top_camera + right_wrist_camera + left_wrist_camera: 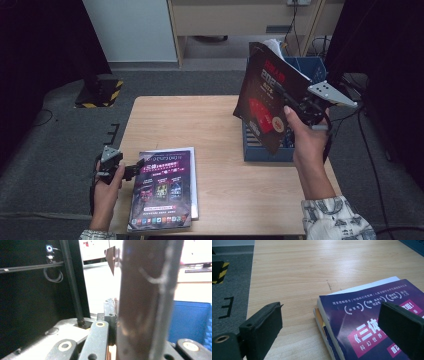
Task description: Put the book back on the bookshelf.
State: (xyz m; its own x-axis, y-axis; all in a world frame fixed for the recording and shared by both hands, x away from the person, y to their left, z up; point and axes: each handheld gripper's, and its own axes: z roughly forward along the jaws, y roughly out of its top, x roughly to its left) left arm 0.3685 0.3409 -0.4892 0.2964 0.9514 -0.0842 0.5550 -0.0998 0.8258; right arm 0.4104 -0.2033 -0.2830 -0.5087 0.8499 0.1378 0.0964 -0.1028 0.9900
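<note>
At the upper right of the high view, the right tongs are pressed together on a dark red magazine, pinching it near its right edge. The magazine hangs tilted in the air, its lower corner over the blue crate that stands at the right side of the tabletop. In the right gripper view the cover stands edge-on between the jaws, close to the lens and blurred.

Risks, as judged. The grip sits at one edge only, so the limp magazine may sag, fan open or pivot in the jaws; white pages already show at its top edge. If swung quickly, its lower corner could catch the crate wall and pull the magazine out of the grip. A release at this point would drop it back into or against the crate.

At the lower left of the high view, the left tongs are spread wide and hold nothing. In the left gripper view one pad stands over the purple magazine, the other pad over bare wood. Whether either pad touches cannot be told. That magazine tops a small stack at the lower left of the tabletop, a white sheet showing beneath it. A careless closing here could nudge the stack out of line.
</note>
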